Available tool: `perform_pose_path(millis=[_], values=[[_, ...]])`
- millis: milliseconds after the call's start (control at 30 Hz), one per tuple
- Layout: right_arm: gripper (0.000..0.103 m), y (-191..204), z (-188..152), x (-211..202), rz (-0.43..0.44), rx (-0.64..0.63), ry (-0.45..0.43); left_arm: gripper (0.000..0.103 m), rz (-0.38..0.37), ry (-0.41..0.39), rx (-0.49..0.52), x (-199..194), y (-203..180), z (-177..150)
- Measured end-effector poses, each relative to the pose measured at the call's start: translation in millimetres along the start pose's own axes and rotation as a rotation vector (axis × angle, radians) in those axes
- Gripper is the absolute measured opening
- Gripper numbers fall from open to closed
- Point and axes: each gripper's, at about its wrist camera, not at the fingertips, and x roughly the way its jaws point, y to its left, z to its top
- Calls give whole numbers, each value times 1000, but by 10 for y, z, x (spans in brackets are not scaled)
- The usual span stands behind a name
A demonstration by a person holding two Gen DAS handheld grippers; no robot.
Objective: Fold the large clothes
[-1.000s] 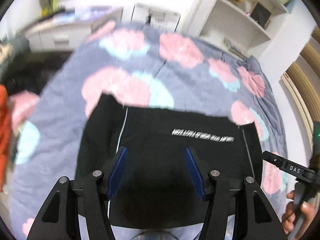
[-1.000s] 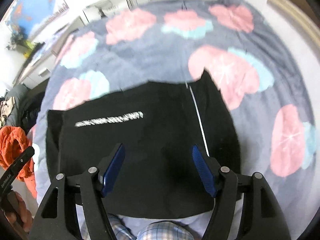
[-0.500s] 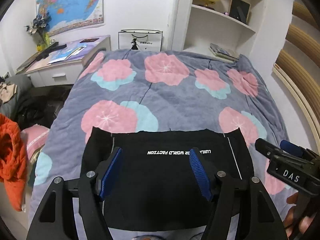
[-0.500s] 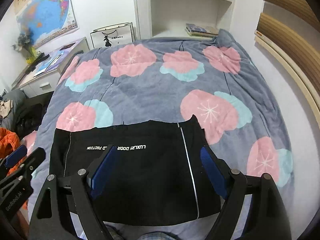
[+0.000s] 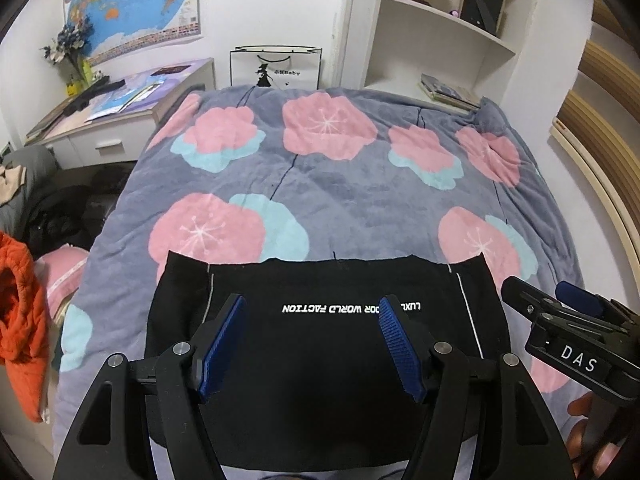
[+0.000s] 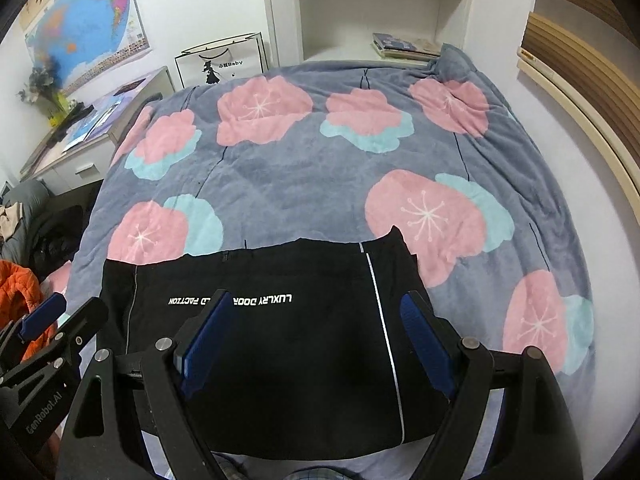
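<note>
A black garment (image 5: 320, 344) with white piping and white lettering lies folded into a flat rectangle at the near edge of the bed; it also shows in the right wrist view (image 6: 280, 332). My left gripper (image 5: 312, 344) is open and empty, raised above the garment's middle. My right gripper (image 6: 316, 344) is open and empty, raised above the garment's right half. The right gripper shows at the right edge of the left wrist view (image 5: 568, 328). The left gripper shows at the left edge of the right wrist view (image 6: 52, 332).
The bed carries a grey quilt (image 5: 340, 184) with pink and blue flowers. An orange jacket (image 5: 20, 312) hangs left of the bed. A desk (image 5: 120, 108) stands far left, a white paper bag (image 5: 276, 68) and shelves (image 5: 440, 40) stand beyond the bed.
Both grippers have pulled back and tilted up from the garment, so more of the bed and room shows. The garment lies still and flat.
</note>
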Motion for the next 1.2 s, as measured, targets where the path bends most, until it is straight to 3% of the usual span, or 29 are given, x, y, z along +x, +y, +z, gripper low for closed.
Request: perform_pose_path(millis=[667,1200], values=[[87,-181,-60,158,-4,26,51,70,-4,54,-13,176,-3,-53],[87,-153,-110,239,-3,25,74,70,54,74,-2,281,79,-87]])
